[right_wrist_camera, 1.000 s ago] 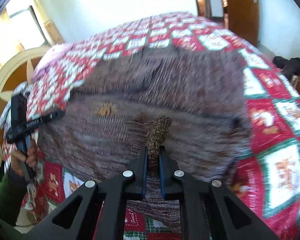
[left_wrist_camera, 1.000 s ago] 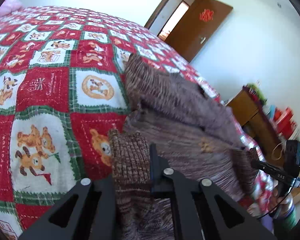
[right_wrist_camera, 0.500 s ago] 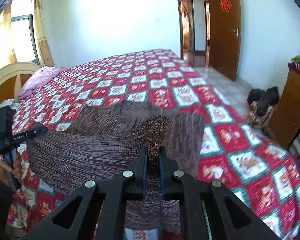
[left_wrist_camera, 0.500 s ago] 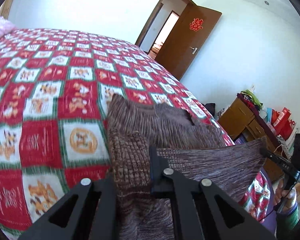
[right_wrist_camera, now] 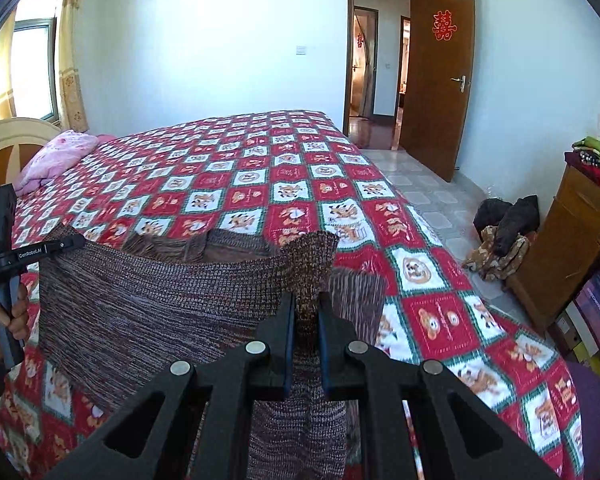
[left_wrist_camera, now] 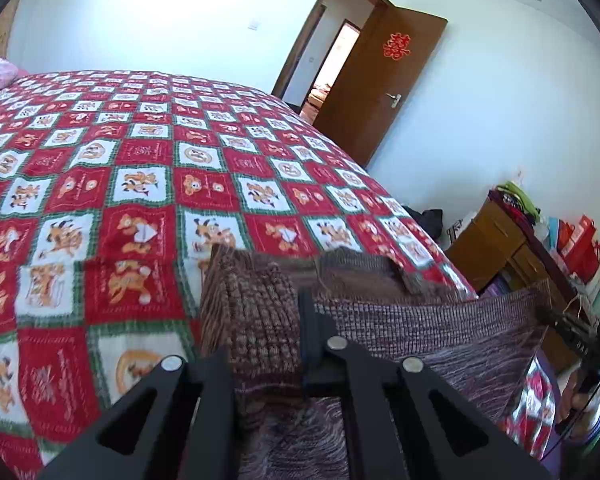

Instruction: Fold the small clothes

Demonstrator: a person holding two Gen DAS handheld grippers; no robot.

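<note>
A brown knitted sweater (right_wrist_camera: 148,304) hangs stretched between my two grippers above the near edge of the bed (right_wrist_camera: 260,176). My right gripper (right_wrist_camera: 304,304) is shut on one ribbed corner of it. My left gripper (left_wrist_camera: 268,320) is shut on the other ribbed corner (left_wrist_camera: 256,308); it also shows at the left of the right wrist view (right_wrist_camera: 66,244). The sweater's top edge runs taut between them and its body drapes down, with a folded part lying behind on the quilt (left_wrist_camera: 360,272).
The bed carries a red, white and green cartoon quilt (left_wrist_camera: 140,184) and a pink pillow (right_wrist_camera: 56,156) by the headboard. A wooden cabinet (right_wrist_camera: 572,240) and a heap of dark clothes (right_wrist_camera: 504,232) are on the floor at right. An open door (right_wrist_camera: 436,80) is beyond.
Both grippers have lifted the sweater off the quilt and pulled back toward the bed's near edge. The sweater went from lying spread flat to hanging taut between them.
</note>
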